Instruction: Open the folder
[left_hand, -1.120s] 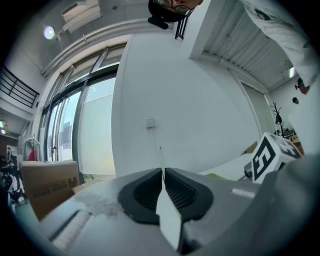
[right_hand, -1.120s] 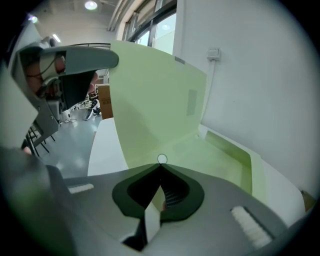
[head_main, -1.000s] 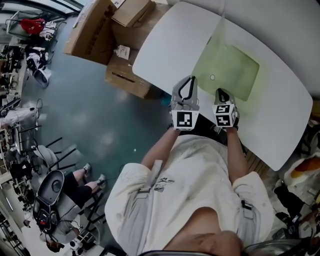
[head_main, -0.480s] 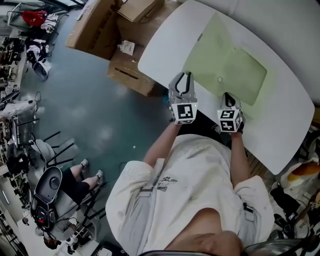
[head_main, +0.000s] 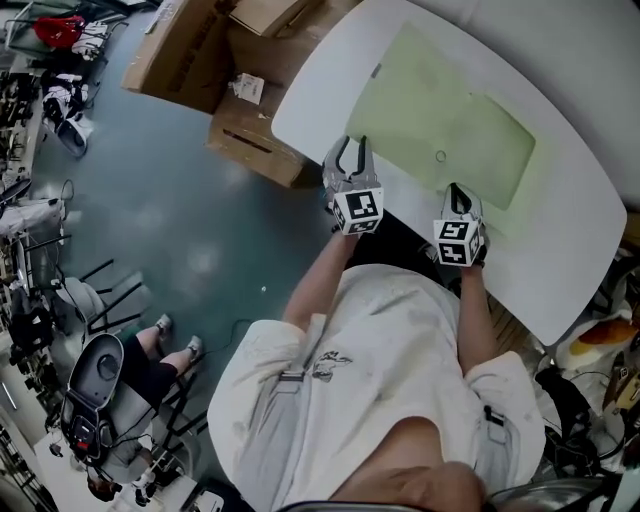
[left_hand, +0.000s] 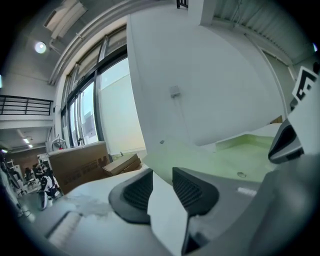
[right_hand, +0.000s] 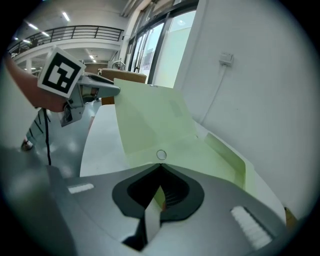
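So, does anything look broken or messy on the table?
Nothing stands out. The green folder lies opened out on the white table, with no tear or spill showing. Cardboard boxes sit on the floor beside it.

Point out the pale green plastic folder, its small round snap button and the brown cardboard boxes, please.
pale green plastic folder (head_main: 480, 140), head view, on its flat right-hand sheet.
small round snap button (head_main: 440, 156), head view, on its centre.
brown cardboard boxes (head_main: 175, 55), head view, on the largest box's side.
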